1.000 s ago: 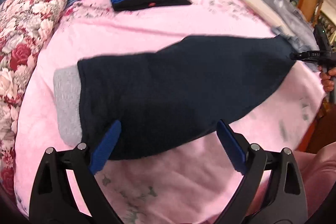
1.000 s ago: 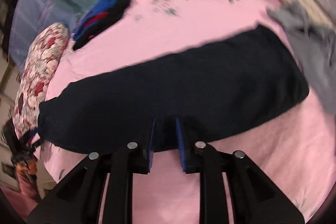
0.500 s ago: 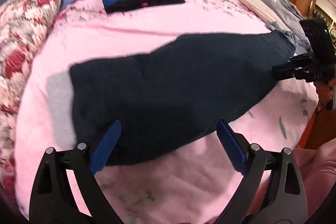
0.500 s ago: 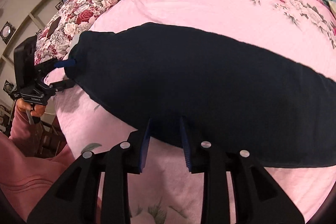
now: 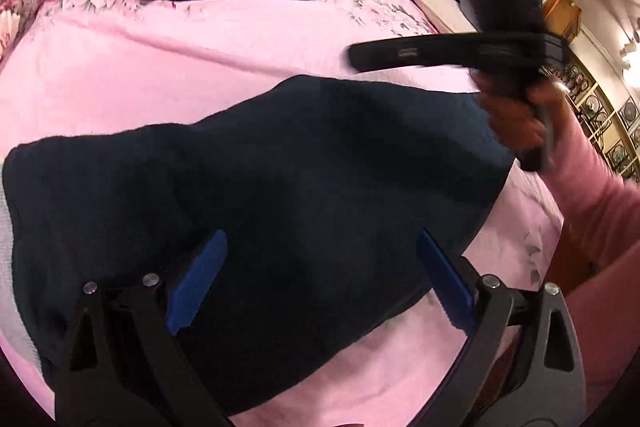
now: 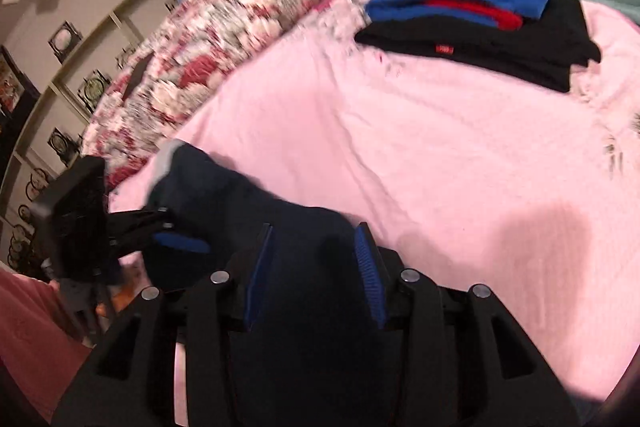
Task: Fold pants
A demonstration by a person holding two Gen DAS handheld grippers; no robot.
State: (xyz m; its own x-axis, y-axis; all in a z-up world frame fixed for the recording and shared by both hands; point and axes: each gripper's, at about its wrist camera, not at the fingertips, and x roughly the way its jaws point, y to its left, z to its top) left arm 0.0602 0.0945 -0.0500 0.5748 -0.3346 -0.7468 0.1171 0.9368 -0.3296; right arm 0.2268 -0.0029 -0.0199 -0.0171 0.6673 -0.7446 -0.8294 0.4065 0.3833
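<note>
Both grippers' fingers apart over dark navy pants [image 5: 280, 187], doubled, grey waistband [image 6: 166, 157] showing.

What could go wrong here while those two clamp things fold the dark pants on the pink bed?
The left gripper hangs wide open over the dark pants, so nothing pins that end; it may shift as the fold lands. The right gripper has cloth between its parted fingers; its hold may be loose, and the fabric could slip out or bunch. The two tools are close together and might bump.
</note>
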